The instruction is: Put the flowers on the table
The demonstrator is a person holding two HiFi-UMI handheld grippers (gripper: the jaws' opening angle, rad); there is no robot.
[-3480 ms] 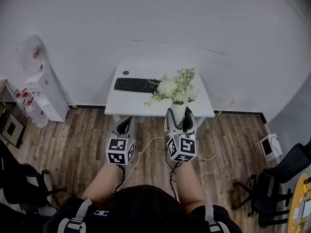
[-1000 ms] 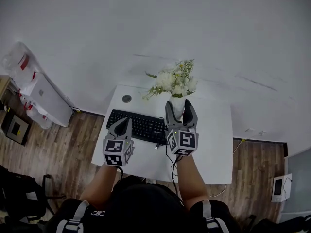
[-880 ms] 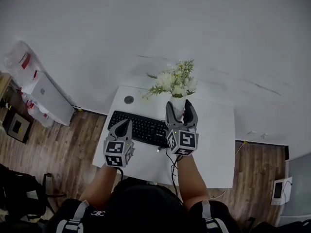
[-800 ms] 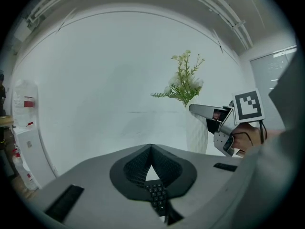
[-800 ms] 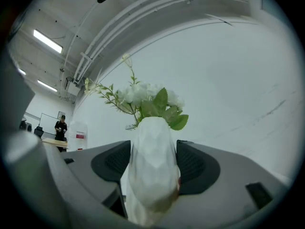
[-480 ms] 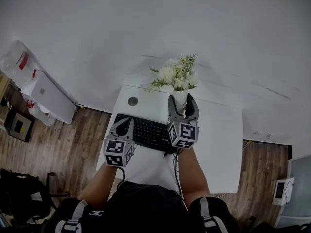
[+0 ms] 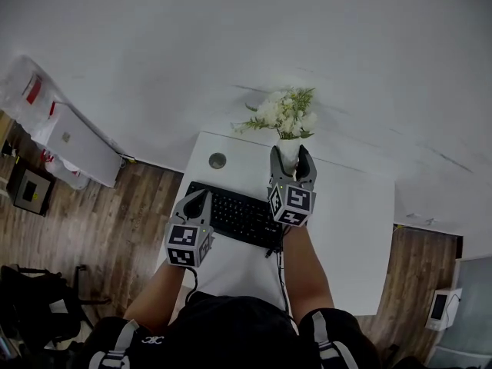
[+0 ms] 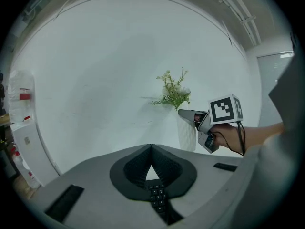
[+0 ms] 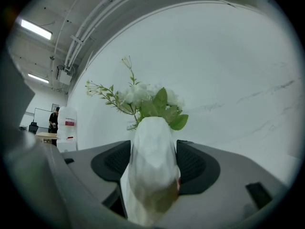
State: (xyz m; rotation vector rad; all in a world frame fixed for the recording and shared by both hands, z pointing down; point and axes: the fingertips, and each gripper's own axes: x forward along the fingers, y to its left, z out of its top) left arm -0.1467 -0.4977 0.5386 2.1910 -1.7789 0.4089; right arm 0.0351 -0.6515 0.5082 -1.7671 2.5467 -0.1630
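A white faceted vase [image 7: 288, 151] holds white flowers with green sprigs [image 7: 283, 114]. My right gripper [image 7: 290, 166] is shut on the vase [image 9: 151, 161], and the blooms [image 9: 143, 97] rise above the jaws. It holds the vase upright over the back part of the white table [image 7: 346, 229], near the wall. Whether the base touches the tabletop I cannot tell. My left gripper [image 7: 195, 203] is shut and empty, over the black keyboard [image 7: 234, 216]. The left gripper view shows its jaws [image 8: 151, 149] meeting, with the vase [image 8: 187, 132] beyond to the right.
A small dark round item [image 7: 217, 161] lies at the table's back left corner. A white cabinet with a water bottle [image 7: 73, 141] stands left by the wall. A black chair [image 7: 38, 302] sits on the wood floor at lower left. Cables hang from the table's front.
The person has walked up to the table. My right gripper has carried the vase forward from the table's front edge to its back part. My left gripper now hangs over the keyboard.
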